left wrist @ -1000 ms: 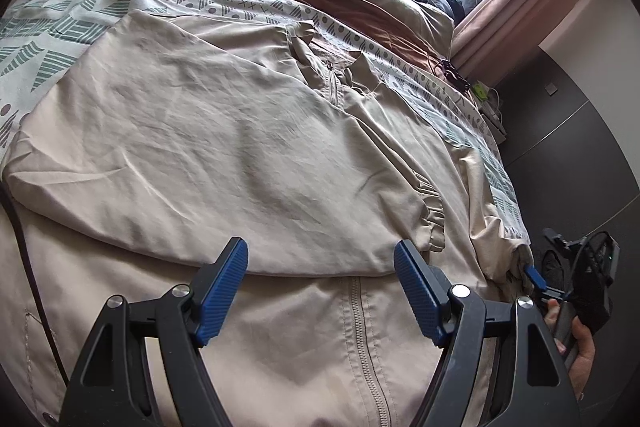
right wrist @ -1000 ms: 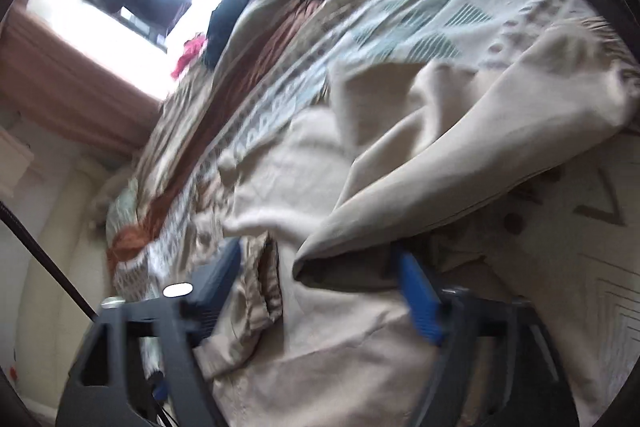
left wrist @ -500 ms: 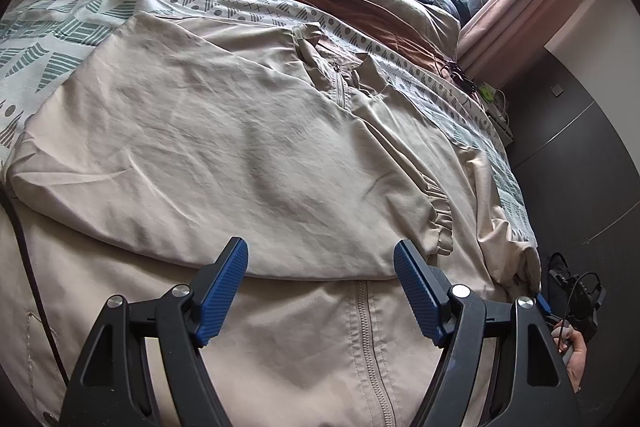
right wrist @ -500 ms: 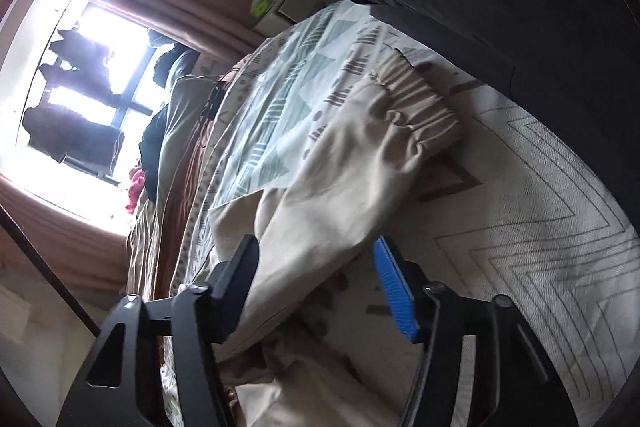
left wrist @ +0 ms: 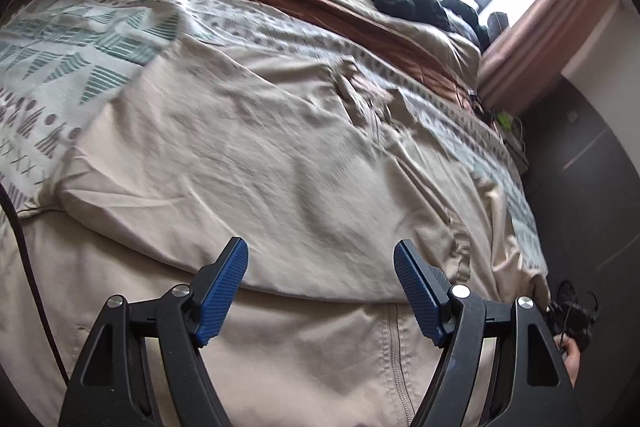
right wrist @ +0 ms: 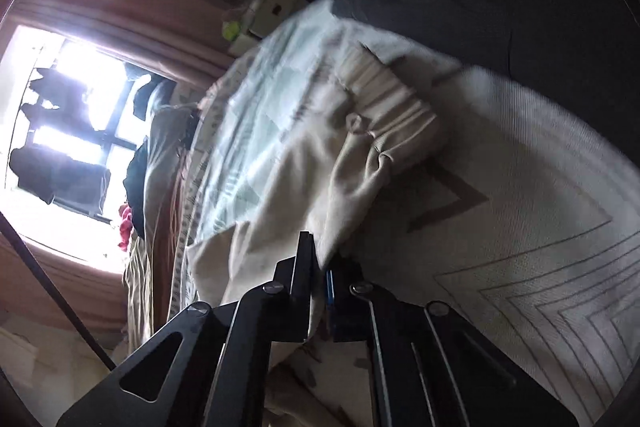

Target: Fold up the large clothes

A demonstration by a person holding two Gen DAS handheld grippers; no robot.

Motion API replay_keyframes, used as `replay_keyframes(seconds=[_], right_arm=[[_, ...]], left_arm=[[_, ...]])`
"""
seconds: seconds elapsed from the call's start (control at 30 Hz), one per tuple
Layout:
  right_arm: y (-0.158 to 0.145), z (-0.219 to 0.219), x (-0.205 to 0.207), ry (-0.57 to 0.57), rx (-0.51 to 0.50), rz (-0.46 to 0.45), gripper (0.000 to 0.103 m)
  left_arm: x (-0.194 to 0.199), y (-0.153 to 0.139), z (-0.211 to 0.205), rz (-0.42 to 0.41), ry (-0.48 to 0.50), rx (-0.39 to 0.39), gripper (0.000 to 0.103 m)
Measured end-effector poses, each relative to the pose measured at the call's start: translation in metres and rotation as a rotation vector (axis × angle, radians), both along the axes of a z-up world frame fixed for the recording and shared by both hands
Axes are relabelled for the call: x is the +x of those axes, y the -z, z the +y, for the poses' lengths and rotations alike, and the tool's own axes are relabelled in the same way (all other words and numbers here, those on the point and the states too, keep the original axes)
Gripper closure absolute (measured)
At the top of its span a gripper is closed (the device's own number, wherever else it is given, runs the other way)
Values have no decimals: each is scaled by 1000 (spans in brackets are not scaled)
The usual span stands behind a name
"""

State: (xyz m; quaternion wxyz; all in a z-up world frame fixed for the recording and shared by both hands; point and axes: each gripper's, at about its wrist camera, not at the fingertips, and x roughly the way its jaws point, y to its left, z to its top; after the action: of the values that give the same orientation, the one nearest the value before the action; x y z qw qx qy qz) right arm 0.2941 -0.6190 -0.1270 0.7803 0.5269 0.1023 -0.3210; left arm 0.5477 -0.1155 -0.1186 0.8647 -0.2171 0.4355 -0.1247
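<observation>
The jacket [left wrist: 248, 155] is spread on the bed [left wrist: 80, 39], one sleeve already laid across its front, its other sleeve [right wrist: 360, 155] trailing to the bed's edge. That sleeve is pinched in the right gripper [right wrist: 320, 267], whose jaws have just been closing and are now clamped on the cloth. Only a thin fold is held, so it could slip out when lifted. The left gripper [left wrist: 320, 287] is held wide apart above the zip, empty; nothing pins the body, so it could be dragged askew.

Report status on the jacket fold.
Right gripper shut on sleeve. Left gripper open over jacket, holding nothing. Nothing in the way.
</observation>
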Motion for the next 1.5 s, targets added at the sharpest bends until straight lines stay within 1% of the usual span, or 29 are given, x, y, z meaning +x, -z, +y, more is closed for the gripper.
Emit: replay_keyframes(seconds=[0.07, 0.17, 0.33, 0.43, 0.6, 0.7, 0.83, 0.9, 1.03, 1.13, 1.17, 1.27, 1.33, 1.43, 1.5], right_arm=[[-11, 11, 2, 4, -53, -17, 101], [-28, 30, 5, -36, -97, -64, 101], [-60, 66, 12, -100, -193, -122, 101], [-78, 92, 11, -161, -241, -172, 101], [-104, 143, 25, -286, -320, -233, 101], [-112, 179, 35, -357, -358, -250, 101], [-118, 222, 62, -464, -388, -265, 101], [-116, 246, 79, -538, -393, -267, 101], [-104, 289, 120, -696, -398, -201, 102], [-87, 326, 149, -799, -419, -118, 102], [-81, 331, 158, -828, -411, -90, 102], [-57, 344, 181, -913, -339, -31, 101], [-43, 352, 194, -953, -312, 10, 101], [-22, 368, 211, -1044, -247, 101, 101], [-19, 357, 236, -1084, -199, 165, 100]], left_arm=[[-2, -3, 12, -4, -32, -6, 27], [-6, -5, 27, -2, -65, -22, 27], [-13, -11, 42, -11, -71, -27, 27], [-18, -14, 49, -17, -63, -28, 27], [-27, -18, 71, -21, -65, -41, 27], [-29, -18, 87, -19, -81, -53, 27], [-33, -17, 106, -20, -104, -61, 27], [-33, -15, 113, -13, -112, -64, 27], [-32, -11, 125, -3, -128, -78, 27], [-31, -11, 131, -1, -133, -92, 27], [-31, -12, 132, -2, -136, -95, 27], [-31, -13, 132, -2, -136, -113, 27], [-30, -14, 128, -1, -130, -118, 27], [-29, -15, 122, 0, -120, -119, 27], [-29, -14, 119, 2, -114, -120, 27]])
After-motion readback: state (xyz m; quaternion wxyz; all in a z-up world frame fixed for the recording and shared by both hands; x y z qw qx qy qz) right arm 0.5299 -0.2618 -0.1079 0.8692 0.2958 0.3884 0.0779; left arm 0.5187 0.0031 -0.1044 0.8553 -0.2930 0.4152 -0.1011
